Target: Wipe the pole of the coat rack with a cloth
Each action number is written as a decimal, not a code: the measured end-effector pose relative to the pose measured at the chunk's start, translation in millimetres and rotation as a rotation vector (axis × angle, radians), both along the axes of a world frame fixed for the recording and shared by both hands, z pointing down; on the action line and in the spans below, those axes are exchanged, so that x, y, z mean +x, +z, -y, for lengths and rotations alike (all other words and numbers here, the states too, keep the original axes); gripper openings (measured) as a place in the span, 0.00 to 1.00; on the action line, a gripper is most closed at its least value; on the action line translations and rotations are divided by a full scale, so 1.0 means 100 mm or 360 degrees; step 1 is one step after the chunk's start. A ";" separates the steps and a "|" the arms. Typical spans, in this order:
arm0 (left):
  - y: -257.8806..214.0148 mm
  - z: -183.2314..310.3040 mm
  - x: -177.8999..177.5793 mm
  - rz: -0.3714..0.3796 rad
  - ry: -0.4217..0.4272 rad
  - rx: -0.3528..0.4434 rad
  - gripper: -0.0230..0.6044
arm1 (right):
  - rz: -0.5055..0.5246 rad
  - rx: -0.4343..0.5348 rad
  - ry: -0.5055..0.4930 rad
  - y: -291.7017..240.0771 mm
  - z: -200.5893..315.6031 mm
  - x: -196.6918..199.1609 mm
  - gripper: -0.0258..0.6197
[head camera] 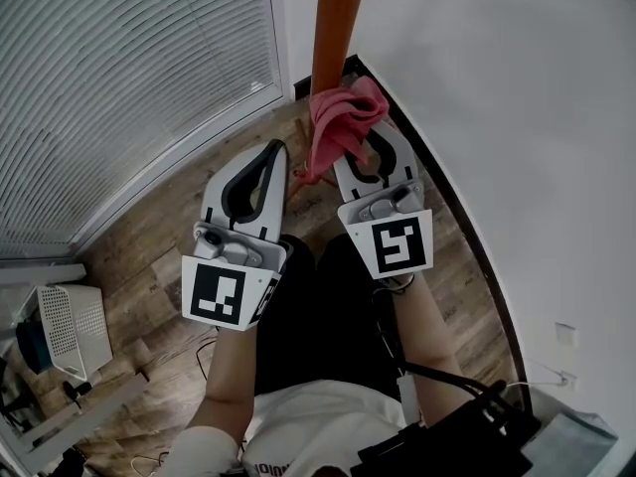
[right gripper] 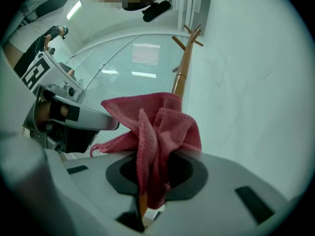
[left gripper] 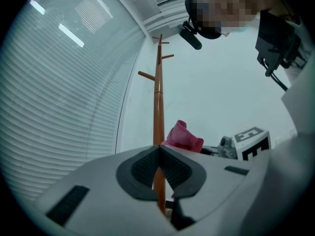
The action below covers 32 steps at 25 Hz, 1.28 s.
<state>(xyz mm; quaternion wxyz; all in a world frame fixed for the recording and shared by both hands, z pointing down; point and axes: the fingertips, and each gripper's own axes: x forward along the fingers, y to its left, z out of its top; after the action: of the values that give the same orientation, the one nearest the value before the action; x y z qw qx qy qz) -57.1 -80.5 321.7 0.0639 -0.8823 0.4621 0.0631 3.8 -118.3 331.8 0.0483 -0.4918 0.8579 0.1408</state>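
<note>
At the corner where the blinds (head camera: 119, 87) met the white wall (head camera: 517, 97), the pole (head camera: 338, 28) of the coat rack stood upright on the wooden floor (head camera: 169, 237), and its long axis ran straight up. The cloth (head camera: 343, 122), a pink one, was not on any surface. It was bunched in the right gripper (head camera: 376, 157), and its loose folds stood up above the fingers (right gripper: 189, 173), which were closed tightly on its middle.

From these fingers the pole lay directly ahead, just behind the cloth. In the right gripper view the orange shaft rose from behind the pink folds, and a thin piece of it also showed below them. I could not tell whether the cloth was touching the pole or only very near it. The right gripper was clearly the nearer one, so I judged that the wiping would be done by this side, with a stroke along the vertical axis.

The left gripper (head camera: 273, 152) was beside it, a little further back from the pole. Its fingers (left gripper: 142, 168) were pressed together at the tips with nothing between them, and the pole showed only beyond them.

Both arms were stretched forward from the body. The two grippers were side by side and pointed toward the pole, with the marker cubes on the person's side.
</note>
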 end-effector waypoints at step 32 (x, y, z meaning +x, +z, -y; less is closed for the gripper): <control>0.81 0.07 -0.01 -0.0020 -0.0123 -0.0151 0.06 | -0.0417 -0.0286 -0.0134 1.36 -0.06 -0.07 0.17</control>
<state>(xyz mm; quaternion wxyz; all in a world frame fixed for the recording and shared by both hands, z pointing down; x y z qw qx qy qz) -57.6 -87.4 403.1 0.0216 -0.8655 0.4986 0.0441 -3.5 -112.5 467.4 -0.1023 -0.4351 0.8859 0.1244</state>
